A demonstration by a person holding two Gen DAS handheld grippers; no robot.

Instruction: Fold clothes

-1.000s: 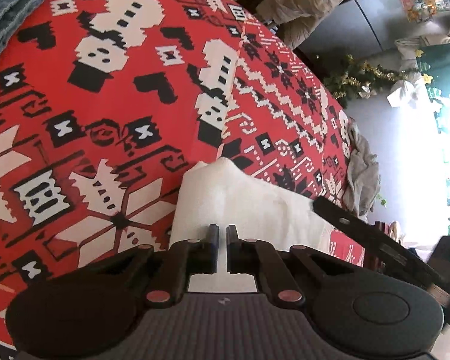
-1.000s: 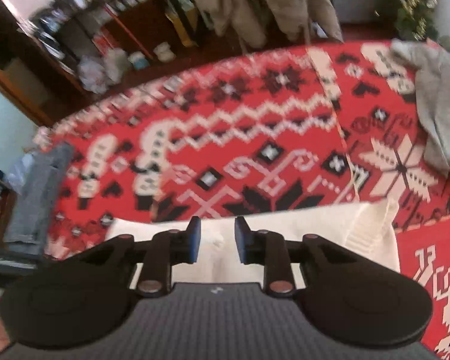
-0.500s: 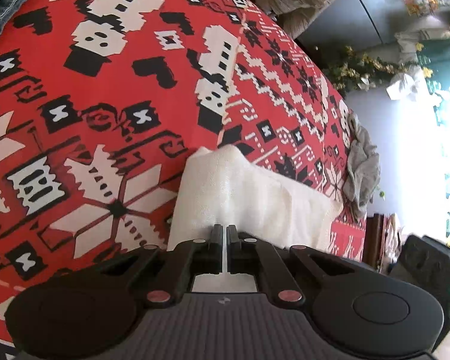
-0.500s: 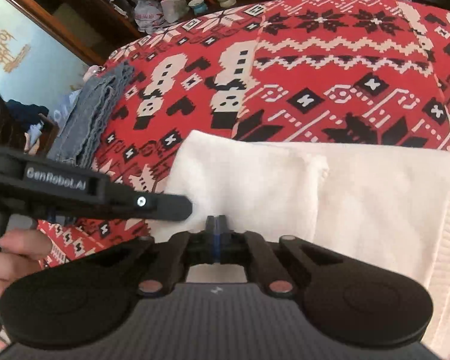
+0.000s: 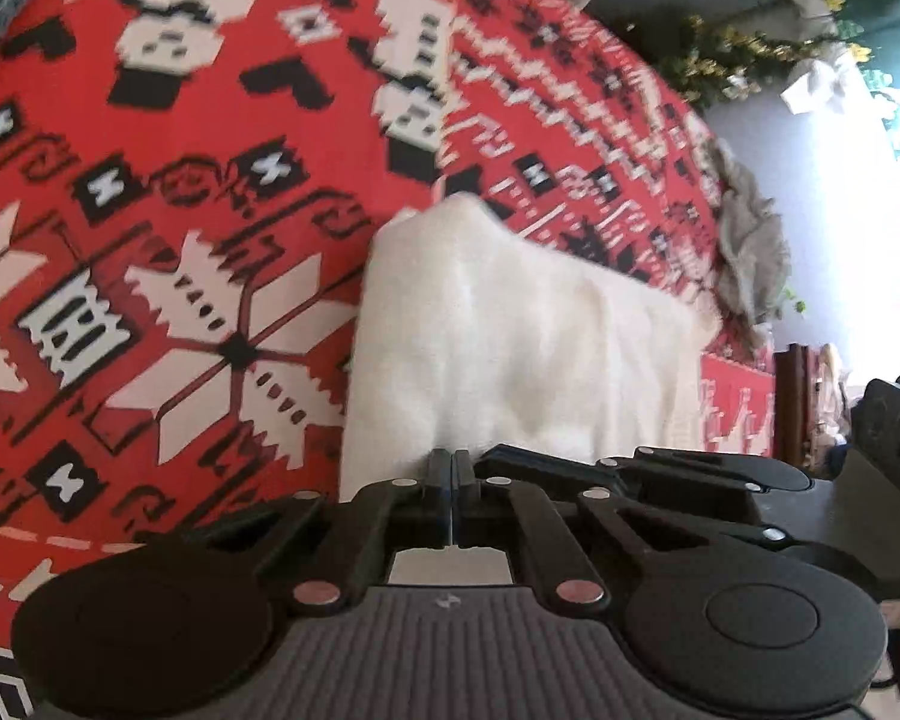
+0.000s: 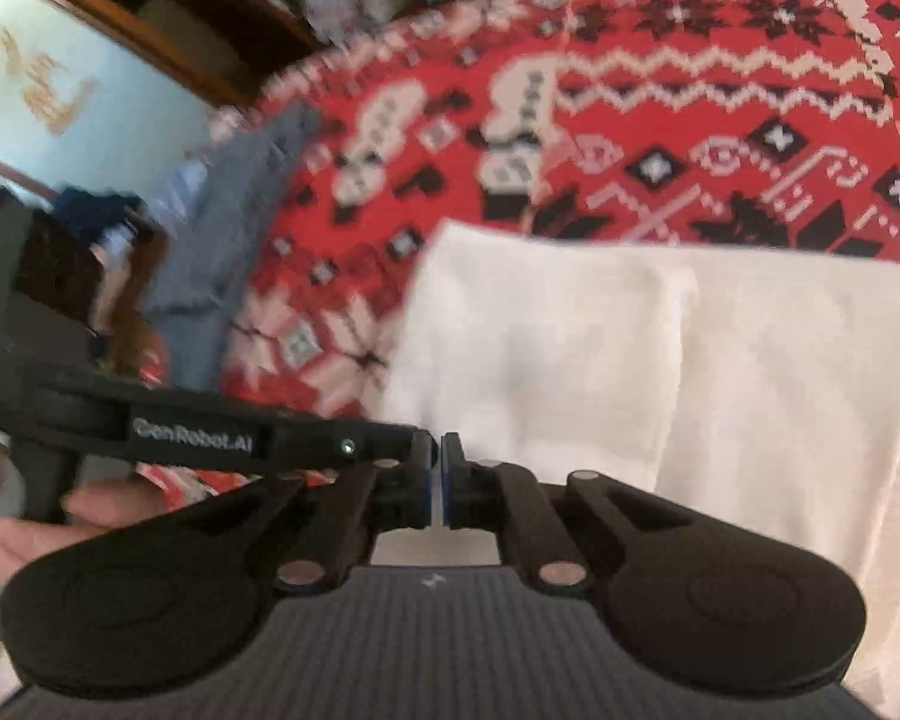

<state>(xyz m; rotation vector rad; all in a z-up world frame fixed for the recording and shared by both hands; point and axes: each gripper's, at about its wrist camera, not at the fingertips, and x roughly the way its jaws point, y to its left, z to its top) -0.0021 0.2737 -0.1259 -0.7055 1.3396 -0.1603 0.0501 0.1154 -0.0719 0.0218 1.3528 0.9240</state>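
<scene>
Grippers (image 5: 452, 462) (image 6: 437, 450) side by side, seemingly pinching white garment (image 5: 522, 336).

Soft white knit garment (image 5: 510, 348), matt

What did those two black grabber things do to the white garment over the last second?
The right gripper swung in beside the left gripper and snapped shut on the near edge of the white garment, having started open. The left one was clamped on that edge already and stayed so, hardly moving. The garment remains on the red patterned blanket, the grey clothes untouched.
</scene>
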